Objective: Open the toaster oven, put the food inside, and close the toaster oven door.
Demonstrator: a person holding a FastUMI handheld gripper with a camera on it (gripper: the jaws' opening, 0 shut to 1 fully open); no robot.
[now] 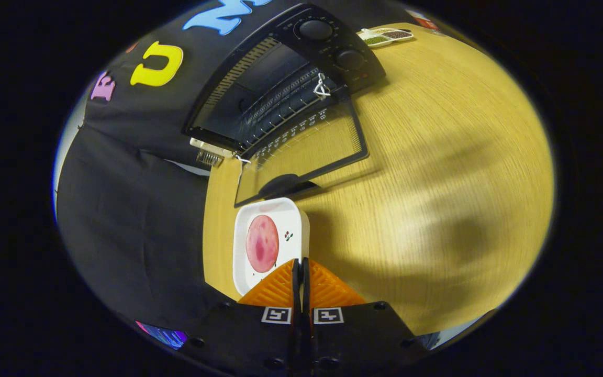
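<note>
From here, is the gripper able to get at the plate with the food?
Probably yes. The gripper has its fingers closed together right at the near edge of the white plate, with nothing between; they would need to open first. The oven door already lies open beyond.

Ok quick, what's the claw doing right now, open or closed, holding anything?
Claw: closed, fingers together at the near edge of the white plate with the food; whether they pinch its rim cannot be told.

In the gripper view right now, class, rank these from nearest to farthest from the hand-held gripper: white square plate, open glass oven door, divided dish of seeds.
1. White square plate, at the fingertips of the shut hand-held gripper.
2. Open glass oven door, beyond the plate.
3. Divided dish of seeds, far corner beside the oven.
</note>
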